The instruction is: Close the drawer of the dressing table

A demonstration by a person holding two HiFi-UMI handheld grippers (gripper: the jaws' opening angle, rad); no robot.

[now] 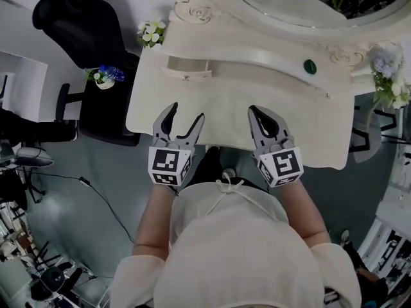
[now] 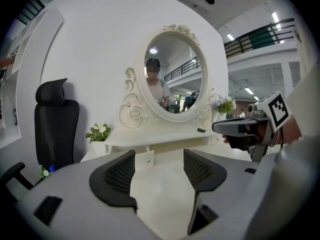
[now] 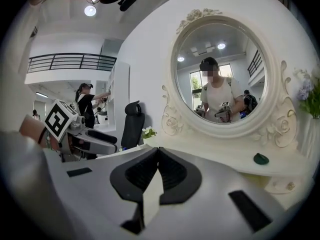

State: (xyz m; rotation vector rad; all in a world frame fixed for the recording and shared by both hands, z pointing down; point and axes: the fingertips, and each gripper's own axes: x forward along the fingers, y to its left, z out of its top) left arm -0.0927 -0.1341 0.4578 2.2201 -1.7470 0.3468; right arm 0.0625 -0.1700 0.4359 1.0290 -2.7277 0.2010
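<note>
The cream dressing table point(image 1: 160, 117) has a small drawer point(image 1: 188, 68) under its raised shelf at the left, standing pulled out a little. Its front with a small knob shows straight ahead in the left gripper view as the drawer point(image 2: 145, 159). My left gripper point(image 1: 186, 113) hovers over the tabletop in front of the drawer, apart from it, open and empty point(image 2: 159, 166). Over the table's middle my right gripper point(image 1: 257, 112) is shut on nothing point(image 3: 157, 151).
An oval mirror point(image 3: 220, 74) rises behind the shelf. A small green object point(image 1: 310, 65) lies on the shelf at the right. Flower pots point(image 1: 151, 33) stand at the table's left and right ends. A black office chair point(image 1: 83, 24) is left of the table.
</note>
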